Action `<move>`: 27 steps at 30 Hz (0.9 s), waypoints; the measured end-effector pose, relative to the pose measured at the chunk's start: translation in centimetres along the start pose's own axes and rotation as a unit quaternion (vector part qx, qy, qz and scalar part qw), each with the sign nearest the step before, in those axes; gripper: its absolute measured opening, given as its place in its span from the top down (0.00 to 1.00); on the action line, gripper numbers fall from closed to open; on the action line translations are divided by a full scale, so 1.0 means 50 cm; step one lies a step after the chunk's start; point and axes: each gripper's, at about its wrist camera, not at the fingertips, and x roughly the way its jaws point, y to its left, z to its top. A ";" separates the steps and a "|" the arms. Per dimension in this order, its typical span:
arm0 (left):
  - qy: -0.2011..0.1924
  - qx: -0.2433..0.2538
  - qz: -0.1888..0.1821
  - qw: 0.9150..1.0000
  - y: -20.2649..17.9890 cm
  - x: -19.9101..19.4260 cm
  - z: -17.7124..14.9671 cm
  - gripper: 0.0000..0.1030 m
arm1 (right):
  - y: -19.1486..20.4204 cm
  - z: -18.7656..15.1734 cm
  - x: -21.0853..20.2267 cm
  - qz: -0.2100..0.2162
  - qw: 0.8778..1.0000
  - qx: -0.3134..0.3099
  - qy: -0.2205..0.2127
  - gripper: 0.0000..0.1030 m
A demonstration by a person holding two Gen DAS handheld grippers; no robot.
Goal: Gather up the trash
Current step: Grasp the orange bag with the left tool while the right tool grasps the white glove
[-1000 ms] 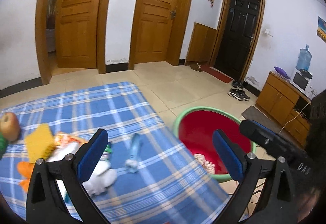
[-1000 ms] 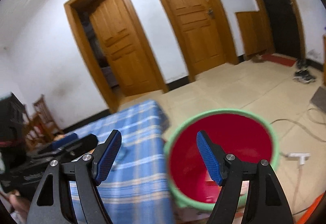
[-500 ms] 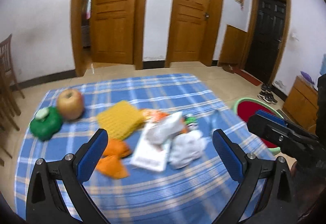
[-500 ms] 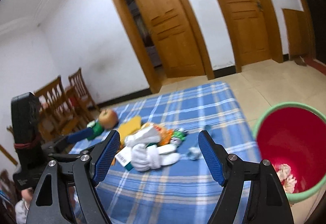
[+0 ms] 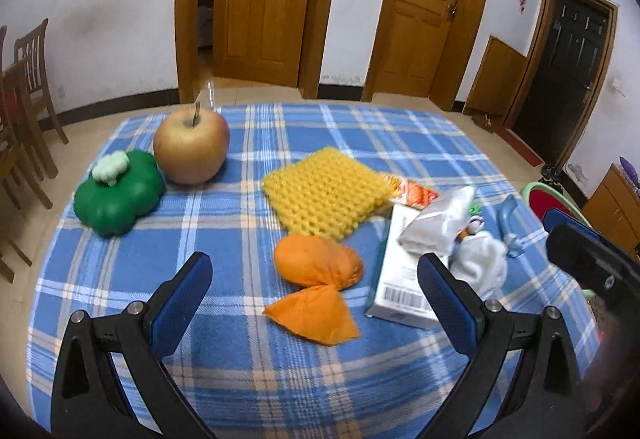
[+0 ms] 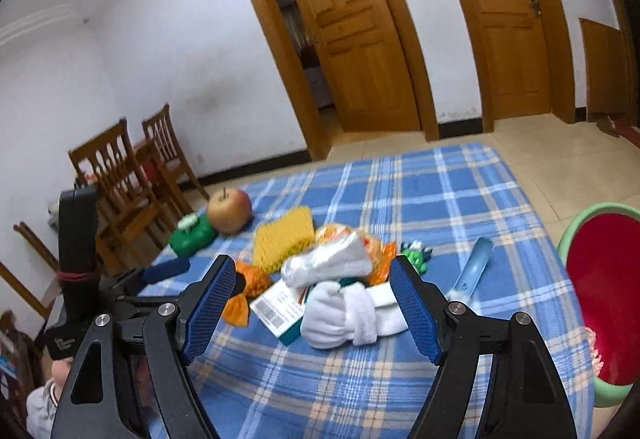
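Both claws gape empty, left gripper (image 5: 316, 301) above crumpled orange wrapper (image 5: 316, 291), right gripper (image 6: 310, 305) around, perhaps above, white bunched cloth (image 6: 352, 313), blue checked tablecloth (image 6: 440, 207) beneath

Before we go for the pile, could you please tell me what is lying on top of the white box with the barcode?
A crumpled silvery wrapper lies on the box, and white cloth overlaps its right side. What the box's covered part hides cannot be seen.

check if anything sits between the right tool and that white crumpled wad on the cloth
Nothing visible does. The right tool is open and empty, and the white wad lies straight ahead between its fingers' line of sight, with only bare blue checked cloth in front of it.
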 end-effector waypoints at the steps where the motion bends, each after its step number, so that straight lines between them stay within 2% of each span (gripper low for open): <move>1: 0.012 -0.002 -0.004 1.000 0.000 0.009 -0.003 0.03 | 0.000 -0.003 0.010 -0.007 1.000 -0.005 0.009 0.22; 8: 0.041 -0.027 -0.019 0.999 0.020 0.031 -0.009 0.03 | -0.008 -0.017 0.060 -0.028 0.998 -0.008 0.057 0.22; 10: 0.046 -0.034 -0.019 0.998 0.028 0.034 -0.008 0.06 | -0.008 -0.024 0.068 -0.028 0.997 -0.010 0.066 0.22; 12: 0.045 -0.040 -0.019 0.998 0.032 0.032 -0.010 0.23 | -0.005 -0.027 0.072 -0.027 0.997 -0.015 0.070 0.22; 13: 0.045 -0.042 -0.015 0.998 0.032 0.031 -0.010 0.26 | -0.002 -0.029 0.074 -0.028 0.997 -0.017 0.074 0.22; 16: 0.046 -0.044 -0.018 0.998 0.032 0.032 -0.012 0.47 | 0.000 -0.029 0.076 -0.023 0.997 -0.018 0.075 0.22; 17: 0.048 -0.044 -0.018 0.998 0.032 0.033 -0.012 0.58 | -0.001 -0.028 0.076 -0.021 0.997 -0.018 0.076 0.22; 18: 0.051 -0.043 -0.021 0.998 0.031 0.033 -0.014 0.64 | -0.002 -0.028 0.077 -0.019 0.997 -0.016 0.077 0.22; 19: 0.049 -0.041 -0.023 0.998 0.029 0.032 -0.014 0.64 | -0.003 -0.027 0.078 -0.016 0.997 -0.014 0.079 0.22; 21: 0.035 -0.036 -0.027 0.998 0.026 0.020 -0.014 0.77 | -0.007 -0.026 0.082 -0.008 0.997 -0.009 0.083 0.22; 23: 0.022 -0.031 -0.027 0.999 0.021 0.008 -0.013 0.79 | -0.011 -0.026 0.083 -0.006 0.996 -0.004 0.084 0.22; 27: 0.002 -0.014 -0.028 1.000 0.008 -0.006 -0.011 0.86 | -0.016 -0.025 0.081 -0.004 0.997 -0.001 0.083 0.29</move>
